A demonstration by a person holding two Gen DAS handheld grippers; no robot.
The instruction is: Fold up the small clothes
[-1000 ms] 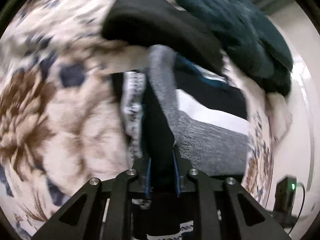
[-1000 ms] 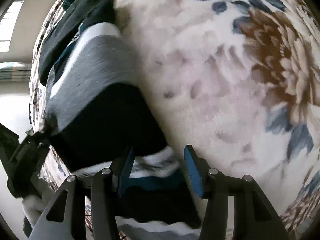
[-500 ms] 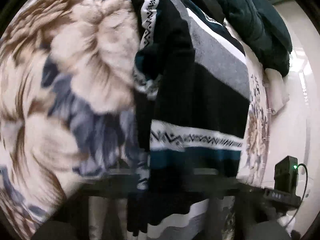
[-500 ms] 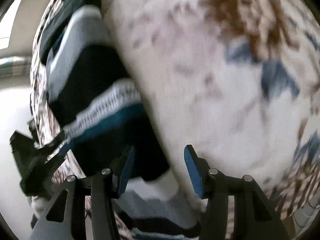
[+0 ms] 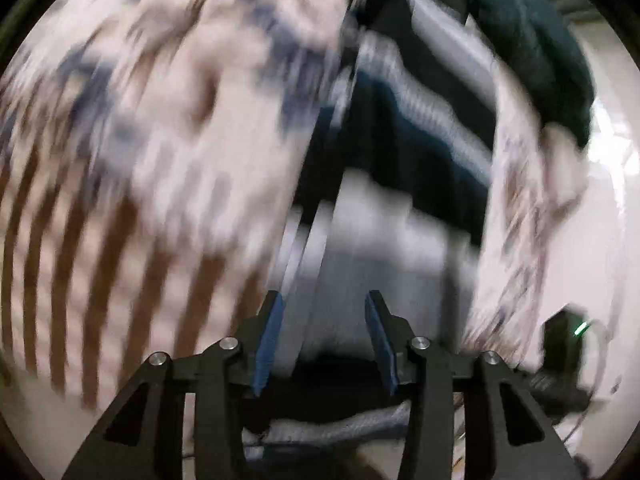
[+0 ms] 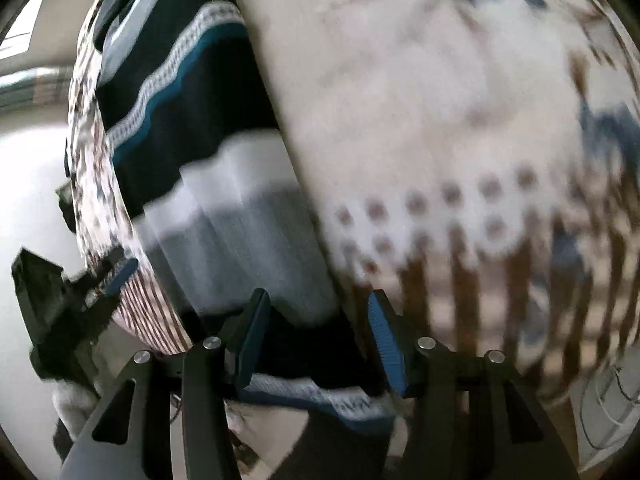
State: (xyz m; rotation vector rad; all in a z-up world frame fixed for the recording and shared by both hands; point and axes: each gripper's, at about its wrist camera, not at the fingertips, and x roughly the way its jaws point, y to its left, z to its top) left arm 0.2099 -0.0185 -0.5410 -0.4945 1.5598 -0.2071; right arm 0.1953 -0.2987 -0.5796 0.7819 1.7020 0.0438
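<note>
A striped sweater (image 5: pixel 400 232) with black, grey, white and teal bands lies on a floral blanket (image 5: pixel 160 160). My left gripper (image 5: pixel 324 296) hangs over its grey band. Its jaws are opening, and a fold edge of the grey fabric runs between the pads without being pressed. In the right wrist view the sweater (image 6: pixel 208 120) stretches away to the upper left. My right gripper (image 6: pixel 318 294) stands open above the grey and black bands near the patterned hem, gripping nothing. A blue pad (image 6: pixel 122 276) of the left gripper shows at the sweater's left edge. Both views are motion-blurred.
A dark green garment (image 5: pixel 540 40) lies heaped beyond the sweater at the upper right. A black device with a green light (image 5: pixel 560 344) sits by the bed's right edge over a pale floor. The floral blanket (image 6: pixel 440 100) spreads wide to the right of the sweater.
The left gripper was shut on dark sweater fabric and now has its jaws apart. Both grippers have slid along the sweater toward its near bands. The right jaws kept the same width.
</note>
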